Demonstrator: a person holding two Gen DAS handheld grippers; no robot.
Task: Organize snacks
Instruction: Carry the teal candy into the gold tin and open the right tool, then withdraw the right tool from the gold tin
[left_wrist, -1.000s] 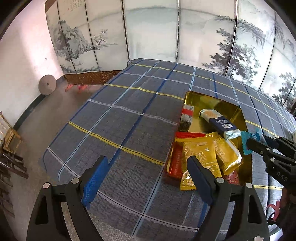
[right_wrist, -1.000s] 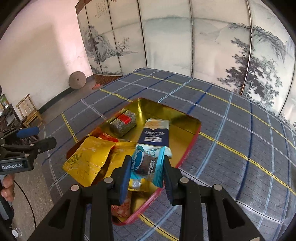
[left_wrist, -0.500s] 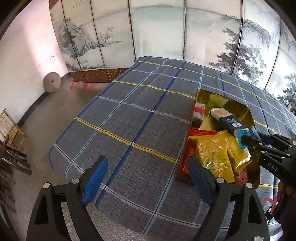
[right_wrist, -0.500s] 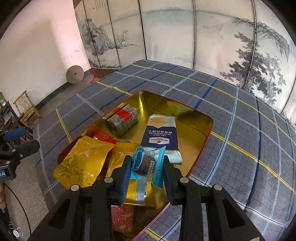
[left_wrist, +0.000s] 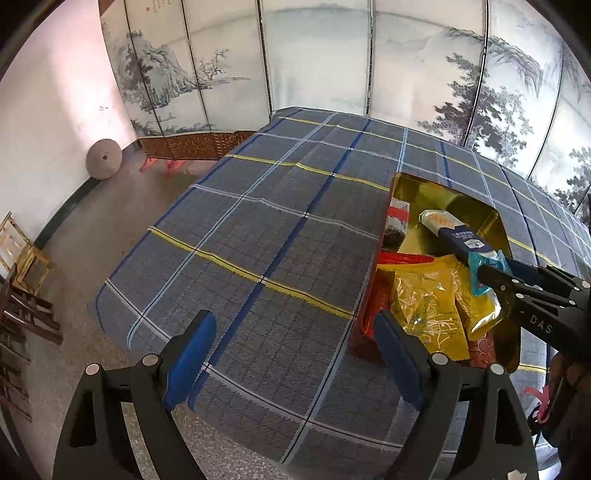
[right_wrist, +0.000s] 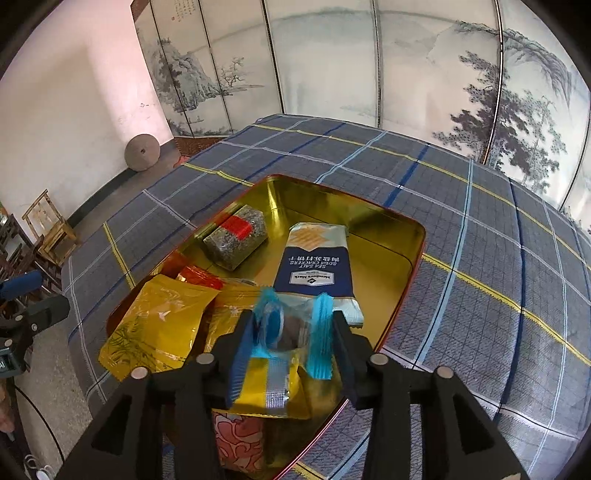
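Since the earlier frames the right gripper (right_wrist: 291, 332) has eased its hold: its jaws have just been opening, and the blue-wrapped snack (right_wrist: 291, 325), pinched flat between them before, now stands loose between the pads with its crimped ends flaring up on both sides. The snack sits low over the near end of the gold tin (right_wrist: 413, 236), resting on or just above a gold foil packet (right_wrist: 269, 387) directly under the fingers; whether the pads touch the wrapper cannot be told for certain, but they no longer press it. Ahead of the gripper lies the navy cracker pack (right_wrist: 314, 266), ahead and to its left the grey block with a red band (right_wrist: 236, 236), and to its left a yellow pouch (right_wrist: 155, 325) overhanging the tin's rim.

The step in hand looks like releasing this snack into the tin. Doing it well probably means opening a little wider so the crinkly wrapper does not cling to a pad, then lifting straight back and up rather than sideways, so the snack is not dragged out and the pouches below are not disturbed.

The left gripper (left_wrist: 291, 354) hangs wide open and empty over the checked tablecloth (left_wrist: 258, 221), with the tin off to its right
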